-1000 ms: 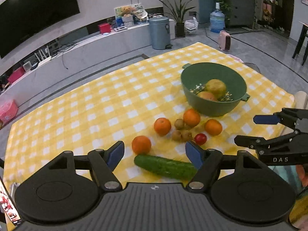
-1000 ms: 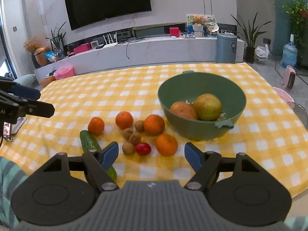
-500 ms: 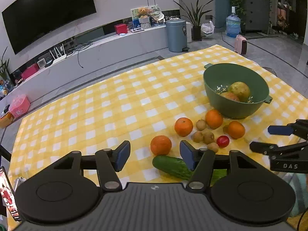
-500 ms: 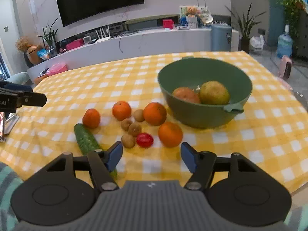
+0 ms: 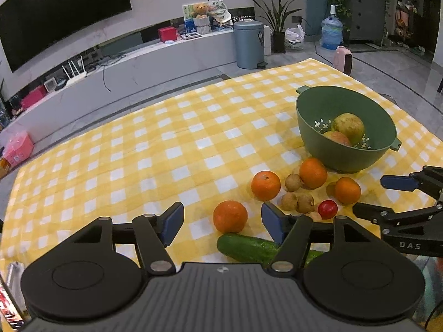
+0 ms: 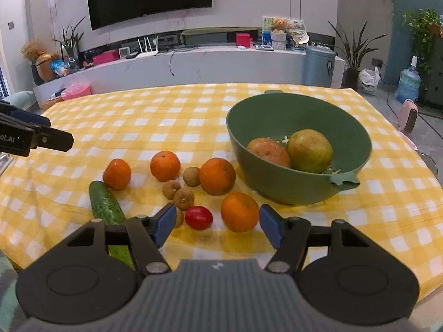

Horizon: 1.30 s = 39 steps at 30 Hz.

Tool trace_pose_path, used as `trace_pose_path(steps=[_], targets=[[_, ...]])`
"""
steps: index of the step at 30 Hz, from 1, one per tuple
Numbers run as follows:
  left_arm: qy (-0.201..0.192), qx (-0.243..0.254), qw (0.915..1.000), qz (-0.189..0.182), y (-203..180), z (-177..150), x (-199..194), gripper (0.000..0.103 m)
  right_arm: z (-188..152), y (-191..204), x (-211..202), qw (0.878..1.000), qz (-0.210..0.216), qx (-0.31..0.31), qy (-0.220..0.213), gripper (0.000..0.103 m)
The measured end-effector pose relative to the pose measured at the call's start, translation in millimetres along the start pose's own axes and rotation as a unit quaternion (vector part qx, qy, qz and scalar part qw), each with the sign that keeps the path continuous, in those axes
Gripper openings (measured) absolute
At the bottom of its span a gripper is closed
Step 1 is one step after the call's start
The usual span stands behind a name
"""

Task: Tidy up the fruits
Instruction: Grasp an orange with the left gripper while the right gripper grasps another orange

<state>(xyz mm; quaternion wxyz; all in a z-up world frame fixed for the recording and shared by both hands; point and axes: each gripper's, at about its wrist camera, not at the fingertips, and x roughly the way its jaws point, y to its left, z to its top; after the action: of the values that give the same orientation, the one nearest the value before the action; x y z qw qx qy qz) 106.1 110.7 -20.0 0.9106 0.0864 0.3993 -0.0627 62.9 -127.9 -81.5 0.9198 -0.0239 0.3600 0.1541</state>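
Observation:
A green bowl (image 6: 279, 188) on the yellow checked tablecloth holds two large fruits (image 6: 309, 150). In front of it lie several oranges, the nearest (image 6: 239, 212) just ahead of my right gripper (image 6: 218, 227), which is open and empty. A red cherry tomato (image 6: 198, 217), several small brown fruits (image 6: 183, 198) and a cucumber (image 6: 106, 207) lie beside it. My left gripper (image 5: 222, 222) is open and empty, with an orange (image 5: 230, 216) and the cucumber (image 5: 246, 247) between its fingers. The bowl (image 5: 313, 132) shows at the right in the left wrist view.
The tablecloth (image 5: 155, 149) covers the table (image 6: 387, 193) to its edges. A grey bin (image 5: 248, 44), a water bottle (image 5: 331, 33) and a low TV bench (image 6: 193, 63) stand beyond the table. A phone (image 5: 8, 312) lies at my far left.
The left gripper has swung left, so the fruits and bowl sit further right in its view. The right gripper has moved closer to the orange and tomato. Both stay open.

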Motion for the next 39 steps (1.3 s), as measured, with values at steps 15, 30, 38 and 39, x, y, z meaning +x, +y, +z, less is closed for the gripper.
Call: trace_pose_path(steps=[15, 30, 38, 39], targets=[[0.044, -0.069, 0.9947, -0.063, 18.1, -3.1, 54.5, 0.076, 3.0, -12.7, 32.5, 0.999, -0.011, 0.021, 0.027, 0.054], [0.075, -0.091, 0.9914, -0.057, 17.6, -8.9, 88.9, 0.075, -0.5, -21.8, 52.1, 0.998, -0.003, 0.044, 0.049, 0.044], [0.080, -0.098, 0.9909, -0.047, 16.5, -12.7, 97.5, 0.053, -3.5, -22.1, 55.8, 0.997, 0.000, 0.052, 0.054, 0.042], [0.080, -0.098, 0.9908, -0.047, 16.7, -12.7, 97.4, 0.053, -3.9, -22.7, 56.1, 0.997, 0.000, 0.053, 0.053, 0.042]])
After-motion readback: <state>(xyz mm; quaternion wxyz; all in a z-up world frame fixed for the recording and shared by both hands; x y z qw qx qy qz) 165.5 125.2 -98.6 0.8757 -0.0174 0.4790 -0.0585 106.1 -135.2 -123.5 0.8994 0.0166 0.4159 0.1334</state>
